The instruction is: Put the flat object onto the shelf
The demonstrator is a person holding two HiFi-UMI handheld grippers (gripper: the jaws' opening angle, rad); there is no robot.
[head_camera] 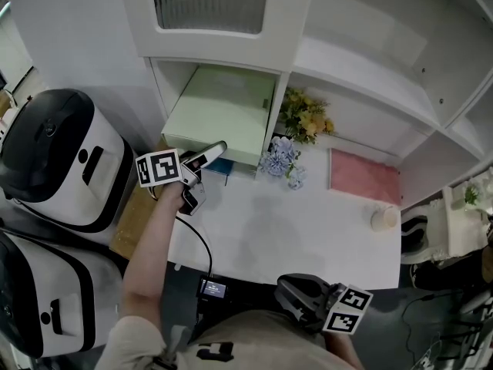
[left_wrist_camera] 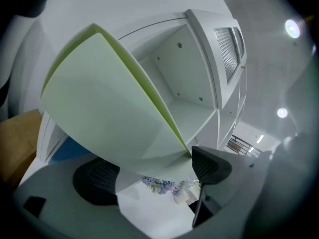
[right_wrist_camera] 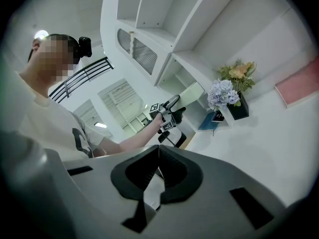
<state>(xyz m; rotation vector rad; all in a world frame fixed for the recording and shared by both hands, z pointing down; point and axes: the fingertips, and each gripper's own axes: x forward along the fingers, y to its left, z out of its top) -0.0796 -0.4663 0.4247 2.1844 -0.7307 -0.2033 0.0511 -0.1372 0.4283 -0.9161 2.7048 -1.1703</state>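
Note:
The flat object, a pale green board (head_camera: 222,114), lies in the lower left cubby of the white shelf (head_camera: 296,68), with its front edge sticking out over the table. My left gripper (head_camera: 208,156) is at the board's front left corner. In the left gripper view the board (left_wrist_camera: 104,103) fills the picture and its corner reaches in between the jaws of the left gripper (left_wrist_camera: 152,176), which stand wide apart; the pads do not visibly press on it. My right gripper (head_camera: 304,299) hangs low near the person's body, its pads (right_wrist_camera: 149,176) closed together on nothing.
On the white table (head_camera: 308,237) stand lilac flowers (head_camera: 281,160), yellow flowers (head_camera: 306,116), a blue book (head_camera: 218,166), a pink mat (head_camera: 363,176) and a small cup (head_camera: 383,219). Two black-and-white appliances (head_camera: 62,156) and a cardboard box (head_camera: 135,214) stand to the left.

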